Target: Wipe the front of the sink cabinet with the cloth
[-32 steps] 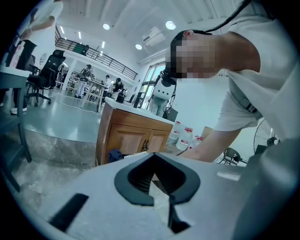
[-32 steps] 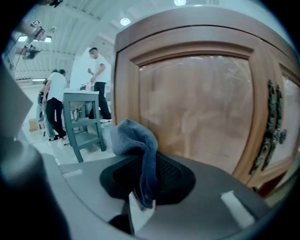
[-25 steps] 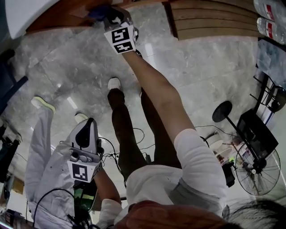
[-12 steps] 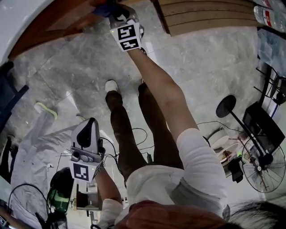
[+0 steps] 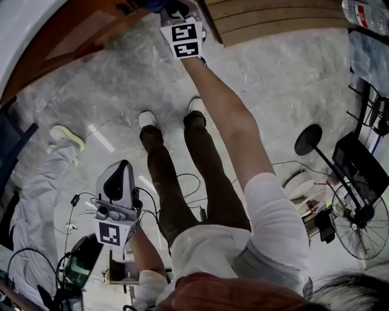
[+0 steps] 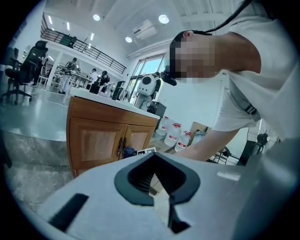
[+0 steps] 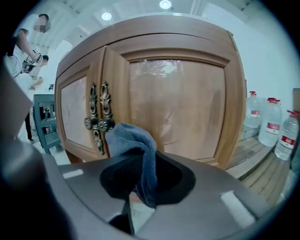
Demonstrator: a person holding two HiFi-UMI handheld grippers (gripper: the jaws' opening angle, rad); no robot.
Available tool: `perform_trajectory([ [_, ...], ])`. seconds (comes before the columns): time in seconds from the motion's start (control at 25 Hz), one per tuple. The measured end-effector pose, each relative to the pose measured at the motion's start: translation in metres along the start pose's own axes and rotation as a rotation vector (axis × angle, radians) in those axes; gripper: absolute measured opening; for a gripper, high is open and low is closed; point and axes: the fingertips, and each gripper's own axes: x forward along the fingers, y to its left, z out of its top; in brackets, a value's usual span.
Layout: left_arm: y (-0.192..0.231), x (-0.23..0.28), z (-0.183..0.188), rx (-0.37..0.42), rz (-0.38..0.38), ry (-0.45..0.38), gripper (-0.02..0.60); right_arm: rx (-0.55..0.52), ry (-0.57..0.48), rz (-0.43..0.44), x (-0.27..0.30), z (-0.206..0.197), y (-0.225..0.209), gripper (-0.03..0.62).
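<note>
The wooden sink cabinet (image 7: 178,103) fills the right gripper view, with two doors and ornate metal handles (image 7: 99,123) where they meet. My right gripper (image 7: 140,180) is shut on a blue cloth (image 7: 136,150) whose bunched end stands just in front of the right door, beside the handles. In the head view the right gripper (image 5: 173,7) reaches far forward to the cabinet (image 5: 79,36) at the top edge, the cloth (image 5: 159,5) barely showing. My left gripper (image 5: 123,170) hangs low by my left leg, away from the cabinet, shut on nothing. The left gripper view shows the cabinet (image 6: 98,140) from a distance.
Large water bottles (image 7: 276,126) stand right of the cabinet beside a wooden slatted platform (image 5: 273,21). A floor fan (image 5: 355,225) and clutter sit at the right. Cables (image 5: 182,182) lie on the marble floor. Another person's leg and shoe (image 5: 64,136) are at the left.
My right gripper with the cloth has moved to the right and farther up the head view along the cabinet front. The person at the left has shifted away. My left gripper stayed put.
</note>
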Motion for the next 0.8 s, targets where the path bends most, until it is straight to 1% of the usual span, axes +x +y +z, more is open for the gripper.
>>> perform_trajectory([
  [0.16,-0.009,0.01,-0.004,0.013,-0.015,0.018,0.0,0.025,-0.01,-0.062,-0.006,0.007,-0.052,0.087],
  [0.36,-0.02,0.026,-0.002,0.003,-0.041,0.024,0.0,0.032,-0.007,-0.126,-0.015,0.009,-0.098,0.086],
  [0.52,-0.024,0.038,0.001,0.029,-0.05,0.025,0.0,0.069,-0.006,-0.185,-0.023,0.006,-0.135,0.086],
  [0.6,-0.026,0.046,0.006,0.025,-0.052,0.011,0.0,0.087,-0.008,-0.205,-0.025,0.007,-0.149,0.086],
  [0.72,-0.037,0.054,0.007,0.019,-0.066,0.006,0.0,0.082,-0.005,-0.2,-0.027,0.011,-0.161,0.087],
  [0.8,-0.045,0.057,0.008,0.014,-0.078,0.004,0.0,0.093,-0.002,-0.212,-0.032,0.009,-0.168,0.087],
])
